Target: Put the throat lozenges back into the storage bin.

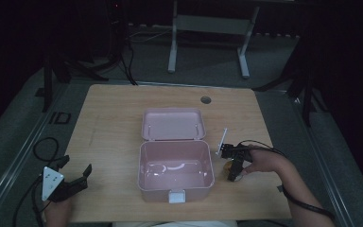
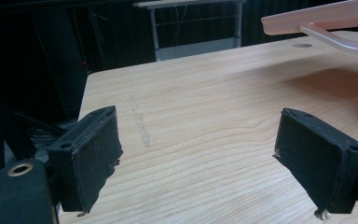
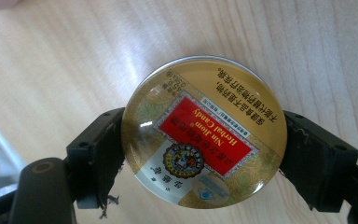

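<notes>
Looking down from the high view, we can barely make out the candy tin (image 1: 230,170): it shows as a small yellowish spot under the right gripper (image 1: 234,170), mostly covered by the black jaws and the right hand (image 1: 263,162). The left hand (image 1: 56,208) is cut off at the bottom edge, and the room beyond the table (image 1: 113,109) is too dark to read.

The right forearm comes in from the lower right, hand lying low on the wood, gripper pointing down toward the tabletop just right of the open pink box (image 1: 176,171). The left gripper (image 1: 75,177) sits at the table's near left corner, well apart from the box, aimed forward over bare wood.

In the right gripper view we see the round tin (image 3: 204,131) pinched between the two jaws, one pad against each side of its rim. Its gold lid carries a red panel reading "Nin Jiom Herbal Candy", upside down to us, with Chinese characters beside it that we cannot read.

In the left gripper view the jaws stand spread wide with nothing between them; the box lid (image 2: 326,21) is cut off at the upper right.
</notes>
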### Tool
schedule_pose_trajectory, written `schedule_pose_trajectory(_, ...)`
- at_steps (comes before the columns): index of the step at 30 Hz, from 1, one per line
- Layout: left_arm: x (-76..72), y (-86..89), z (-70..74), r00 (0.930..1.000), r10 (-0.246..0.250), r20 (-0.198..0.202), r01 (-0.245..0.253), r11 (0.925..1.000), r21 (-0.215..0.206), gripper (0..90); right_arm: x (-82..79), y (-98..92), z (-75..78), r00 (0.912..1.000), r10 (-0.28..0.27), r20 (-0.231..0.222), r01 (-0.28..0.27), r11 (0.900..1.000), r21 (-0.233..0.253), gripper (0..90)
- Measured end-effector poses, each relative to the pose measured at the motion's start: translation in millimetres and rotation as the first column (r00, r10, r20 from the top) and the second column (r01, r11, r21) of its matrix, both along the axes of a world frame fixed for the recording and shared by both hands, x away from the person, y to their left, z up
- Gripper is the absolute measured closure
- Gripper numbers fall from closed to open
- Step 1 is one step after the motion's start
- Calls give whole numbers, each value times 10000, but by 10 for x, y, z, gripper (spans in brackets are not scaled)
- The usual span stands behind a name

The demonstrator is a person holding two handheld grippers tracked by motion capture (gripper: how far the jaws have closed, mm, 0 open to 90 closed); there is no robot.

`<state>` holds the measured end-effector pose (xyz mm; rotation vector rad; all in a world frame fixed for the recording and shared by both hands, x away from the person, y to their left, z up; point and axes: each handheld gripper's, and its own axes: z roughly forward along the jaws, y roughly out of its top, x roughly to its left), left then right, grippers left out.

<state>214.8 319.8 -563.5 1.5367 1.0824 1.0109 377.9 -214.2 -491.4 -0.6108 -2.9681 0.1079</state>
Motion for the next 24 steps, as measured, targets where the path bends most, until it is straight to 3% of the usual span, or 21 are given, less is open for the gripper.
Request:
schedule_pose_trajectory(3, 0, 1, 0, 10000, 5, -5, -5, 10000, -4, 145, -21, -3, 131, 9997, 156, -209, -155, 9998, 84, 199)
schedule_pose_trajectory(8, 0, 0, 0, 10000, 0, -1, 0, 10000, -1, 145, -67, -6, 427, 9965, 823, 147, -824, 9965, 110, 200)
schedule_pose_trajectory(9, 0, 0, 0, 10000, 0, -1, 0, 10000, -1, 145, -67, -6, 427, 9965, 823, 147, -824, 9965, 110, 200)
schedule_pose_trajectory(10, 1, -2, 0, 10000, -1, -11, 1, 10000, 21, 145, -88, -12, 573, 9929, 1141, 325, -1149, 9931, 218, 200)
schedule_pose_trajectory(13, 1, -4, 0, 10000, 2, -12, -2, 10000, 41, 145, -113, -16, 828, 9885, 1363, 649, -1394, 9891, 470, 200)
schedule_pose_trajectory(18, 2, -5, 1, 10000, -6, -29, 6, 10000, 77, 145, -165, 23, 1231, 9749, 1960, 1055, -2016, 9784, 456, 200)
schedule_pose_trajectory(24, 1, -4, 1, 10000, -2, -8, 2, 10000, 66, 145, -228, 143, 1534, 9613, 2452, 1256, -2502, 9678, 260, 201)
